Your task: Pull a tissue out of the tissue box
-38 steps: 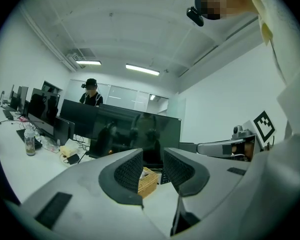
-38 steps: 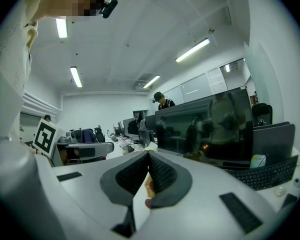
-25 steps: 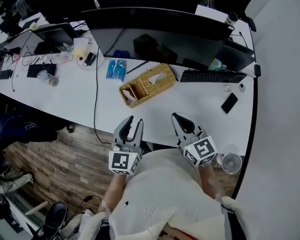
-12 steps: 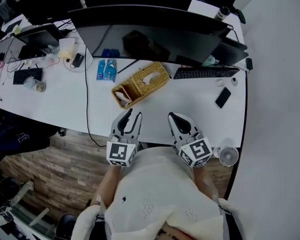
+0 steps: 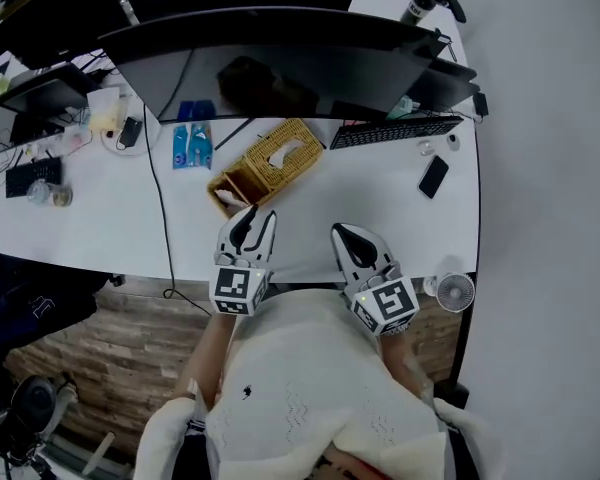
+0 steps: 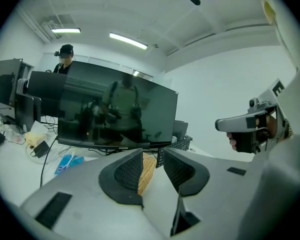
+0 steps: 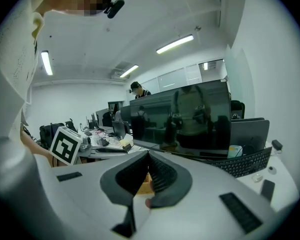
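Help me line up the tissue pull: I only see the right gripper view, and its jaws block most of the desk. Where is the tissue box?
Observer: In the head view the wicker tissue box sits at an angle on the white desk, just ahead of the left gripper.
Operator: Is there a tissue to grab?
Observer: Yes, a white tissue shows in the opening on top of the box.
Operator: Is the left gripper ready?
Observer: The left gripper view shows its jaws apart with nothing held; the wicker is visible beyond the gap.
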### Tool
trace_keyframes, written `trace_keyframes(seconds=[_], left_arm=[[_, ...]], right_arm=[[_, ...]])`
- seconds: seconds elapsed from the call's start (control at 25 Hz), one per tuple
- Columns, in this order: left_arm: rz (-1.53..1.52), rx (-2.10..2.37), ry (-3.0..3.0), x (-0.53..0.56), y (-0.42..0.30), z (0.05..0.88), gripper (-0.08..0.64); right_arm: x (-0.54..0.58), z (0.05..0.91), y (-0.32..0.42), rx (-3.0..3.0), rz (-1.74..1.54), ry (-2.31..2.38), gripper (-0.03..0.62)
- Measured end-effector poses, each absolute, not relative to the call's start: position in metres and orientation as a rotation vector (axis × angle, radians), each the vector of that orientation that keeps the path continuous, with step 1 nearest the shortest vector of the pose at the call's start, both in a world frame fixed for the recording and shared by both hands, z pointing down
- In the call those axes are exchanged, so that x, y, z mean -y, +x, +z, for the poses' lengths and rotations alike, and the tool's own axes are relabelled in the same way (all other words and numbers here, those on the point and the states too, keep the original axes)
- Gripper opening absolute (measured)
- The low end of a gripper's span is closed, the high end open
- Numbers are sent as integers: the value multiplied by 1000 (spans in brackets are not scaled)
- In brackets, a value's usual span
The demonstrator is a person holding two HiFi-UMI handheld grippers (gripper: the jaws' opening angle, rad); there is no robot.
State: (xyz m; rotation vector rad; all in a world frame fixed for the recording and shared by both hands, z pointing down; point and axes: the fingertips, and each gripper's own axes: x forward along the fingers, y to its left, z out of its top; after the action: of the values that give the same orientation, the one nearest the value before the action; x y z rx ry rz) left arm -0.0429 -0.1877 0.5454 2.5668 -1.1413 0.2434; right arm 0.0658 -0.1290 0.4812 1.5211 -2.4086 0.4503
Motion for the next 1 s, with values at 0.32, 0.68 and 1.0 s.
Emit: trace_keyframes(seconds=[0.32,0.68,1.0], left_arm=[[331,1068,2552,211,-32,577,130],[437,1027,2501,235,-20,608,130],[448,990,2435,263,-6,627,130]], right_arm=[[121,485,77,2320,476,1626,2],[111,489,88,2217,525,1755,2],[103,496,90,2137,545,1825,2]])
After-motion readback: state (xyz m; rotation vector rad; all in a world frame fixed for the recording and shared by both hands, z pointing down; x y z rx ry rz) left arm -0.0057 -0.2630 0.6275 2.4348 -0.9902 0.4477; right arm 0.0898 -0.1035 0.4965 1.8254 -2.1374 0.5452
